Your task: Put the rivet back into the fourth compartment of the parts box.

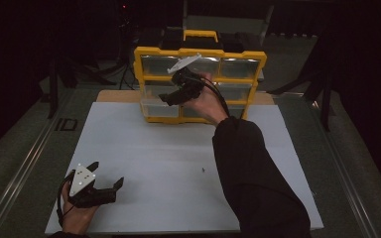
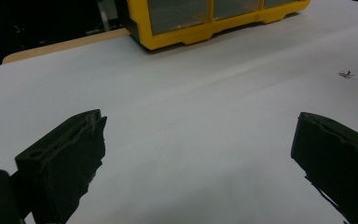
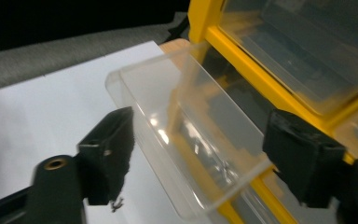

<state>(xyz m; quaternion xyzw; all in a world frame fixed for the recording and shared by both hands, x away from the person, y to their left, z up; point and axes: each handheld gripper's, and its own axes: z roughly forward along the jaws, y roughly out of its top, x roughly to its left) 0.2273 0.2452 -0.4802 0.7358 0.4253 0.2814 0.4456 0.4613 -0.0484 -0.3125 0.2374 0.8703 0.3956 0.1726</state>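
My right claw [image 3: 196, 149] stands wide over the clear drawer [image 3: 186, 140], pulled out from the yellow organizer [image 1: 200, 84] at the table's far edge; left claw [image 1: 106, 183] idle, wide, near left; next, I judge, pushing the drawer shut squarely

Glossy yellow plastic on the drawer cabinet frame [image 1: 200, 51]. Clear, smooth, shiny plastic for the pulled-out transparent drawer [image 3: 186, 135], with small glinting metal bits inside. Matt white, paper-smooth sheet over the tabletop [image 1: 144, 163], bare pale wood at its far edge. Matt black, rough-edged pads [image 2: 74, 154] on the left hand-held gripper [image 1: 106, 176].
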